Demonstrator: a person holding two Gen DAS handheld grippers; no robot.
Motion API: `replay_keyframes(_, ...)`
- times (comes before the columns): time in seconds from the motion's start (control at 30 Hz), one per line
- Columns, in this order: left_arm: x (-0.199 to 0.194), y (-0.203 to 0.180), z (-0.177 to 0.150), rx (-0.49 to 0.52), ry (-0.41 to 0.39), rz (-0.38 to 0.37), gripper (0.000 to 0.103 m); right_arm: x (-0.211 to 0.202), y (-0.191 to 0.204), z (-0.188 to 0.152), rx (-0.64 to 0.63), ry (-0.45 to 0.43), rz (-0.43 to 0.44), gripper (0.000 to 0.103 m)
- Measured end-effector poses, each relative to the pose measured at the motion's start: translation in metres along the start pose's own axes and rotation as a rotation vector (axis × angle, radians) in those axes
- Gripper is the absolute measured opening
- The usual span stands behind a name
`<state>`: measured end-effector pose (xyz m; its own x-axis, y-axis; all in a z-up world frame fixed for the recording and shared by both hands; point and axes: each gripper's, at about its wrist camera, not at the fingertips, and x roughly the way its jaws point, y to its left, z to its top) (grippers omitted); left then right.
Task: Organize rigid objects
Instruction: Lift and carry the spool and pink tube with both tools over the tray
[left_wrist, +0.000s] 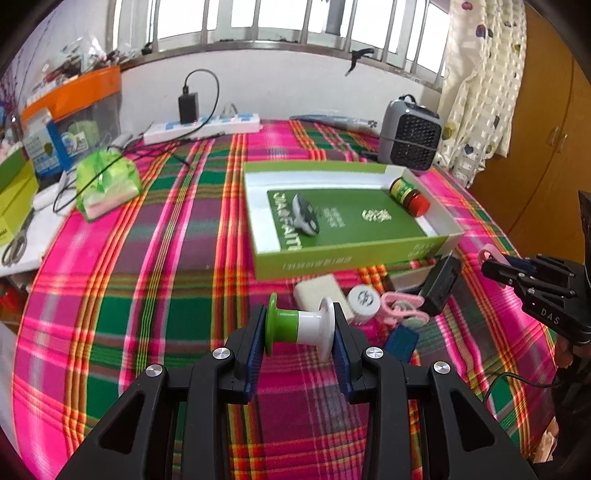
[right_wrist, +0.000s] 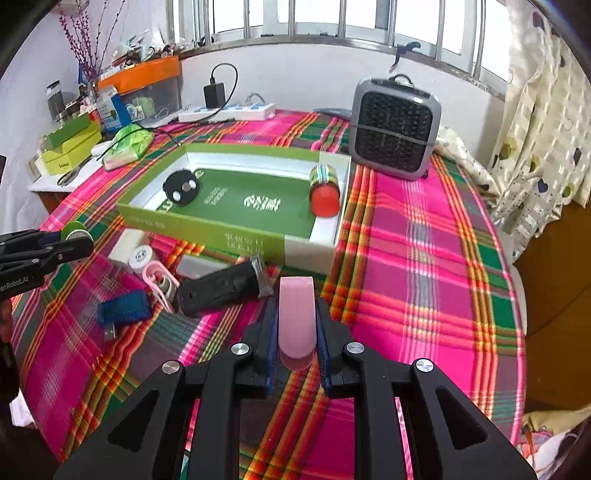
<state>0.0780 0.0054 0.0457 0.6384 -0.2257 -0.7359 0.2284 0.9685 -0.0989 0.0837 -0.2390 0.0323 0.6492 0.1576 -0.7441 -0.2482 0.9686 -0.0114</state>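
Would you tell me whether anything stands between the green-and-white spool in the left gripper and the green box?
Nothing visible does. The spool is lifted in the left gripper; the white block and white cap lie low before the box.

Both grippers are showing matte black, angular linkage arms with triangular cutouts, round silver screw heads at the pivots, and ribbed blue pads lining the fingers. The left gripper (left_wrist: 300, 332) is wearing white lettering on its side, as is the right gripper (right_wrist: 297, 325), seen at three o'clock from the left camera.

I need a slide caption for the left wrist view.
Left gripper clamps a green-and-white plastic spool above the plaid cloth, before the green cardboard tray.
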Motion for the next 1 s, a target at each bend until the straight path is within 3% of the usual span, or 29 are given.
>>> replay_keyframes(0.47, 0.009, -0.007, 0.048, 0.03, -0.029, -0.029, 0.032, -0.006, 0.003, 0.047, -0.034, -0.048, 0.028, 0.019)
replay_keyframes(1.0, 0.066, 0.0, 0.101, 0.034, 0.009, -0.044, 0.032, 0.058, 0.011, 0.095, -0.06, 0.03, 0.116, 0.019)
